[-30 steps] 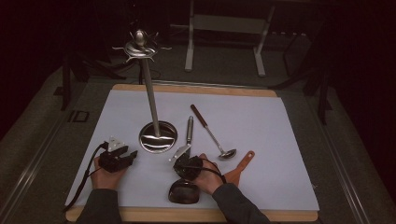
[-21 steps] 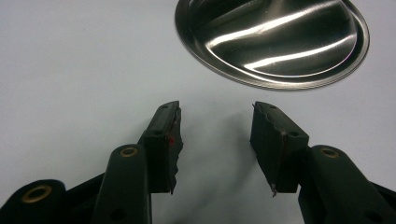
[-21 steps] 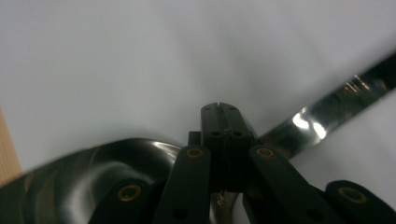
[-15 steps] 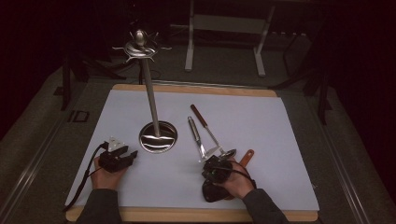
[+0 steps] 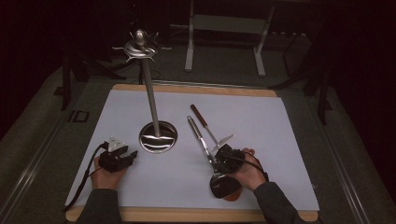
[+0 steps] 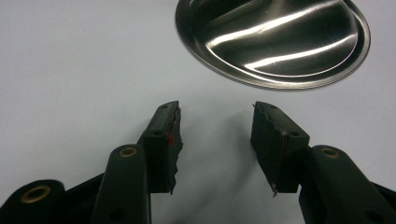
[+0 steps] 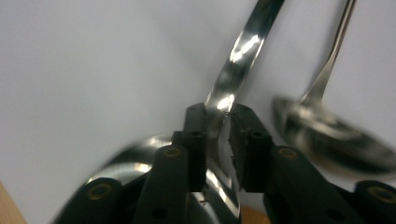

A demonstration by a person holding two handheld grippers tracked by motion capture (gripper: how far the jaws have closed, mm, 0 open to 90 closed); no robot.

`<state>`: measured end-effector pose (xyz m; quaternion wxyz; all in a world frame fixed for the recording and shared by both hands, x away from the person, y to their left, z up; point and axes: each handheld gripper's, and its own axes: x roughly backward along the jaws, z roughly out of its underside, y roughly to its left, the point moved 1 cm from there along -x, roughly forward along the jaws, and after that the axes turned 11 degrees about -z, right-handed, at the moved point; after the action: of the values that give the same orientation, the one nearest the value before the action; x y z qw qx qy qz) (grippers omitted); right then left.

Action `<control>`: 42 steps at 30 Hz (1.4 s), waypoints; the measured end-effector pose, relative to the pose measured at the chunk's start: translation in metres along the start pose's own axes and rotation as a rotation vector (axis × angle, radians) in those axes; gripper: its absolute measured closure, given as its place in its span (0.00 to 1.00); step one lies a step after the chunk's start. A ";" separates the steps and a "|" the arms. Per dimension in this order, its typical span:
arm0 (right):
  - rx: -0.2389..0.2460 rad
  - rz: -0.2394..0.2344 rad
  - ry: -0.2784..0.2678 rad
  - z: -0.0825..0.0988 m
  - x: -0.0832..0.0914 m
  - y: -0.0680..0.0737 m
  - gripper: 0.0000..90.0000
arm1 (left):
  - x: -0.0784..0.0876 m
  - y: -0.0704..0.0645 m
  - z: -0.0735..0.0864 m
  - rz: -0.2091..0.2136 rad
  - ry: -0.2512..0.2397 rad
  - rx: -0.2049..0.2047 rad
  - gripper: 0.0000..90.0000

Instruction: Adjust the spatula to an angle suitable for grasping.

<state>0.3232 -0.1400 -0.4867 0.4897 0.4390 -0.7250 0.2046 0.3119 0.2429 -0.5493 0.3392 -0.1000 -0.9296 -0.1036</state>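
spoon [image 7: 243,51] handle sits between right gripper [image 7: 219,116] jaws, just opening, not clamped; left gripper [image 6: 215,121] open, empty. re-clamp squarely before lifting.

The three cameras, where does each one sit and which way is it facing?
High view: above the person's side, looking forward and down on the white mat; both forearms, left gripper, right gripper.
Left gripper view: on the left gripper, looking along its open jaws at the stand base.
Right gripper view: on the right gripper, jaws astride the large spoon's handle, small ladle beside.
Shared: high and left gripper views both show the stand base.
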 end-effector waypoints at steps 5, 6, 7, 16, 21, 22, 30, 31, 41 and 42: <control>-0.029 0.003 -0.028 -0.024 -0.001 -0.008 0.72 | 0.000 0.000 0.000 0.000 0.000 0.000 0.59; -0.038 0.005 -0.029 -0.028 -0.002 -0.011 0.71 | 0.000 0.000 0.000 0.000 0.000 -0.001 0.59; -0.047 0.009 -0.031 -0.033 -0.003 -0.014 0.69 | 0.000 0.000 0.000 0.000 0.001 -0.003 0.59; -0.123 0.033 -0.015 -0.072 -0.016 -0.040 0.61 | 0.000 0.000 0.000 0.002 0.001 0.001 0.58; -0.156 0.049 0.017 -0.088 -0.026 -0.050 0.58 | 0.000 0.000 0.000 0.002 0.001 0.002 0.58; -0.164 0.048 0.019 -0.091 -0.028 -0.051 0.57 | 0.000 0.000 0.000 0.002 0.001 0.001 0.58; -0.228 0.039 0.061 -0.114 -0.044 -0.062 0.57 | 0.000 0.001 0.000 0.003 0.001 0.002 0.58; -0.231 0.038 0.067 -0.115 -0.046 -0.063 0.58 | 0.000 0.001 0.000 0.003 0.001 0.002 0.58; -0.291 0.059 0.149 -0.130 -0.069 -0.072 0.60 | 0.000 0.001 0.000 0.003 0.001 0.002 0.58; -0.295 0.061 0.152 -0.131 -0.071 -0.073 0.61 | 0.000 0.001 0.000 0.004 0.001 0.002 0.58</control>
<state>0.4633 -0.0522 -0.5027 0.5956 0.3234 -0.7212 0.1433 0.3123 0.2433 -0.5494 0.3401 -0.1013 -0.9293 -0.1021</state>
